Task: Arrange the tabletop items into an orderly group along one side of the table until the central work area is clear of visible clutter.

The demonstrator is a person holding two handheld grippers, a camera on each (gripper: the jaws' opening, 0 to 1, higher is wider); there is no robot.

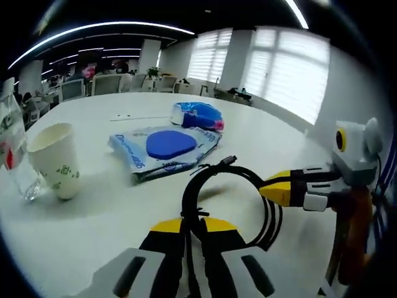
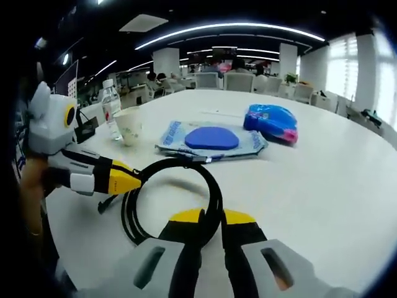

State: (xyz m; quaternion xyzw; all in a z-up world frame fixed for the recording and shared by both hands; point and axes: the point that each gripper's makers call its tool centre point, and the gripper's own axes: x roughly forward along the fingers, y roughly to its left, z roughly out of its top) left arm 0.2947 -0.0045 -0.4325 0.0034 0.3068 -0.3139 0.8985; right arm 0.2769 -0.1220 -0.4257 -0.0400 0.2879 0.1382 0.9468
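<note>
A coiled black cable hangs just above the white table, held between both grippers. My left gripper is shut on the coil's near side, with the cable running between its yellow tips. My right gripper comes in from the right, shut on the coil's far side. In the right gripper view the right gripper pinches the cable, and the left gripper clamps it from the left. Behind the coil lie a flat blue packet and a blue plastic bag.
A paper cup and a clear water bottle stand together at the table's left side. Office chairs and desks sit beyond the far edge. Bare tabletop stretches to the right of the packet.
</note>
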